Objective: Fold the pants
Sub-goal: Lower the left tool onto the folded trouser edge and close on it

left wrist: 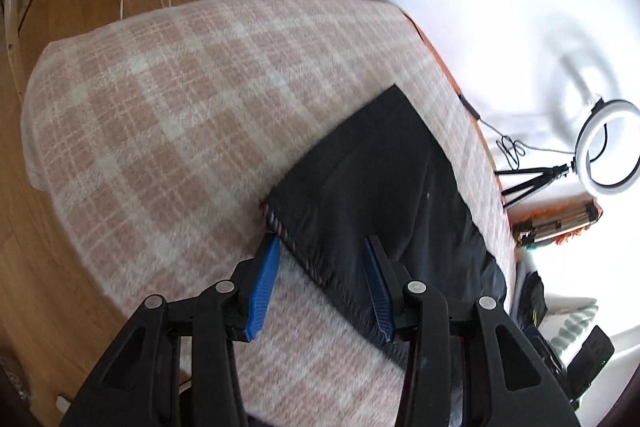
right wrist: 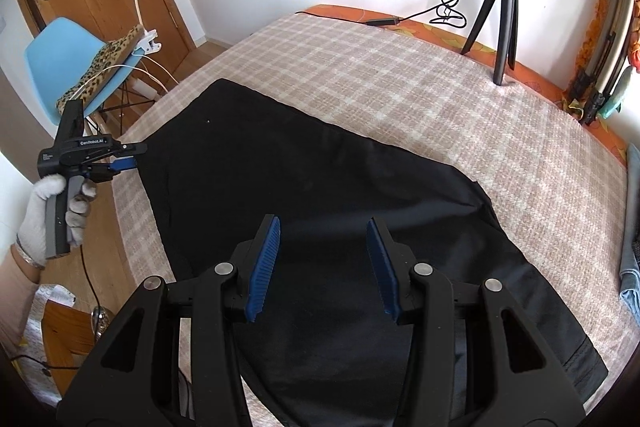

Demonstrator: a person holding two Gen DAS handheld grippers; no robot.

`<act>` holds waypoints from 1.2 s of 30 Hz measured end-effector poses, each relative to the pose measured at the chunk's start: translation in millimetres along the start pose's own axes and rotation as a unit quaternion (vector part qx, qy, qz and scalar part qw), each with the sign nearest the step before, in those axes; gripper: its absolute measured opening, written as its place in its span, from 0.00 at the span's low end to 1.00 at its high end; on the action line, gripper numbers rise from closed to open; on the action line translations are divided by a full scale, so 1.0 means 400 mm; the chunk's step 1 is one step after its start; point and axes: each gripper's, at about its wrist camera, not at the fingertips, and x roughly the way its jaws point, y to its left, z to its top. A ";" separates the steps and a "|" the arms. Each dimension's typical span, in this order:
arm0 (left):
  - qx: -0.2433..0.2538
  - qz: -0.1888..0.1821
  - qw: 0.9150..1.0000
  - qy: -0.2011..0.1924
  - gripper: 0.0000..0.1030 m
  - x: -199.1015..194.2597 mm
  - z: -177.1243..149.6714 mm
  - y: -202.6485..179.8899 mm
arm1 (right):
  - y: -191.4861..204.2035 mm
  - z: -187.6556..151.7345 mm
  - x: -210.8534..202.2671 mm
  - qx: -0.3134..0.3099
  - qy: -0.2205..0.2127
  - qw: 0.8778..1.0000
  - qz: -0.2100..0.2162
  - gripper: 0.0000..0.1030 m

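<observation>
lying flat on the plaid blanket (right wrist: 400,95), the black pants (right wrist: 320,187) looked soft and limp, best pinched at a hem corner or the waistband. both the left gripper (left wrist: 322,247) and the right gripper (right wrist: 324,227) hovered with jaws apart, empty. the left tool's label seemingly read "cenrobot.ai".
</observation>
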 end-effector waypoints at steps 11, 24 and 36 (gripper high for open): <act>0.030 -0.012 0.998 -0.053 0.39 0.007 0.006 -0.001 | 0.099 0.144 0.102 0.013 0.035 0.998 0.052 0.51; 0.062 -0.064 0.992 -0.090 0.19 0.000 0.015 0.030 | 0.419 0.397 0.458 0.016 0.164 0.981 0.103 0.57; 0.155 -0.107 0.977 -0.105 0.07 -0.011 0.001 -0.004 | 0.546 0.425 0.675 0.008 0.230 0.973 0.026 0.57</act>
